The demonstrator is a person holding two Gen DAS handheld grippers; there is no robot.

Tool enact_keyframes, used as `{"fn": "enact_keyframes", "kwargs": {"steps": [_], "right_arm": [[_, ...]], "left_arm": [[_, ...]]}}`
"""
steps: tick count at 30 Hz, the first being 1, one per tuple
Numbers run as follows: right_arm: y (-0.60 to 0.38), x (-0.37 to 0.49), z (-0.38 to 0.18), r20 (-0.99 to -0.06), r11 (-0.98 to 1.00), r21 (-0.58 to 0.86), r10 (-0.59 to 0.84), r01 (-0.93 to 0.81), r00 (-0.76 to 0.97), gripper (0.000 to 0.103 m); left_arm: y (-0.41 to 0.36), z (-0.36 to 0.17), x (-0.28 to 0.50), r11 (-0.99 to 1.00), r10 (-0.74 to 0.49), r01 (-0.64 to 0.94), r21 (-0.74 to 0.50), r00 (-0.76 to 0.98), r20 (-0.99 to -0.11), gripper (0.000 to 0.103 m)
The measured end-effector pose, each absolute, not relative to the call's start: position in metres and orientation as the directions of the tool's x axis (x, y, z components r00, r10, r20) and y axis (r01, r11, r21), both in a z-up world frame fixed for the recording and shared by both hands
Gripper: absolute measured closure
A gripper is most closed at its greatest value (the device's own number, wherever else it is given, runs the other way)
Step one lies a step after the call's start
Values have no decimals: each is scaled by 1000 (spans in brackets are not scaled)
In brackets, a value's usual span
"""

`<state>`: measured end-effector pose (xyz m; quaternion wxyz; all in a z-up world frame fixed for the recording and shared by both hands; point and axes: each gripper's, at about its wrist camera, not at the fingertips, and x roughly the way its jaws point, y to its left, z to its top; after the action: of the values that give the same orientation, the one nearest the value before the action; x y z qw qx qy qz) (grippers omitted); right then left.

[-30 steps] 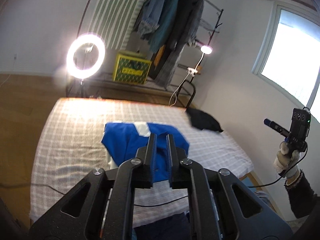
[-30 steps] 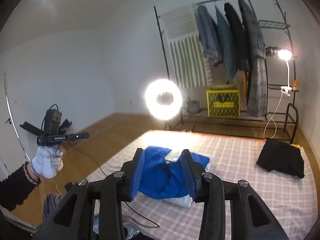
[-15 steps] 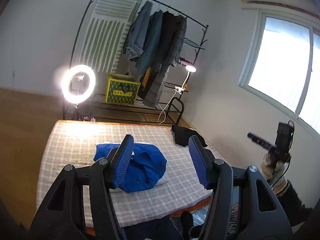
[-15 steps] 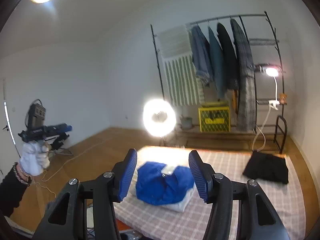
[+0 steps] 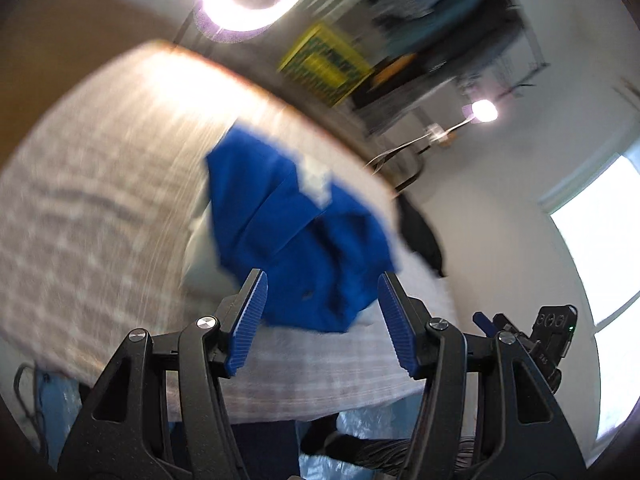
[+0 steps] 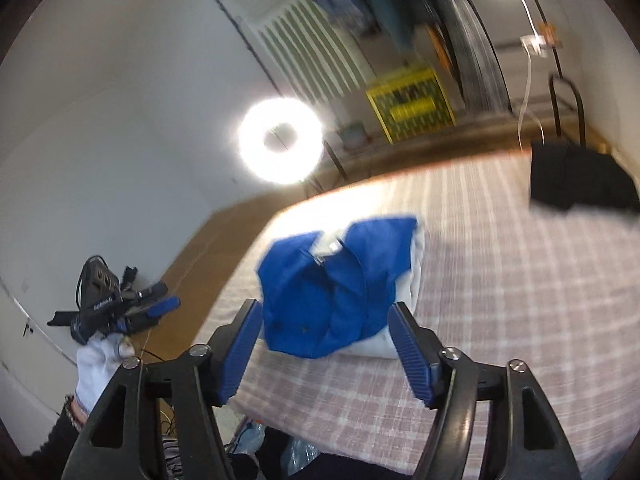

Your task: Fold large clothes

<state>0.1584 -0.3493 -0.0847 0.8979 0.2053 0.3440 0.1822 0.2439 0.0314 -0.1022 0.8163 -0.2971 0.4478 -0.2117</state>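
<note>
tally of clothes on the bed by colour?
Blue: 1, the blue garment
White: 1, the white garment under the blue one
Black: 1, the black garment near the bed's far corner
Total: 3

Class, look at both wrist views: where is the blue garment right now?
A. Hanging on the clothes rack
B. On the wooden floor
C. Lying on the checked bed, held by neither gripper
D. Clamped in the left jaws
C: the blue garment lies on the checked bed, beyond the open jaws of the left gripper and right gripper.
</note>
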Motion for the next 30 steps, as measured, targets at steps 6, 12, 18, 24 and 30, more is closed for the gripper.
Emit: {"fn": "enact_keyframes", "kwargs": {"steps": [6,12,18,24,30], "right_arm": [[-339,212,-169,-615,795,600,526,-84,588,31],[-349,245,-203,-616,743,670,555,1,560,31],[-350,272,-218,-613,726,688,565,21,552,33],[-343,295,-227,-589,681,732,613,26,527,60],[-333,306,-226,-577,672,741,639,-4,508,94]], "left_arm": [[23,-183,265,684,-646,-57,-728,418,-639,44],[11,-227,285,604,-696,-157,-781,373,-613,44],[8,-244,296,560,-717,-206,-803,366,-594,44],[11,-247,294,527,-726,-223,-820,383,-571,69],[9,-232,296,557,-707,-172,-813,416,-572,95]]}}
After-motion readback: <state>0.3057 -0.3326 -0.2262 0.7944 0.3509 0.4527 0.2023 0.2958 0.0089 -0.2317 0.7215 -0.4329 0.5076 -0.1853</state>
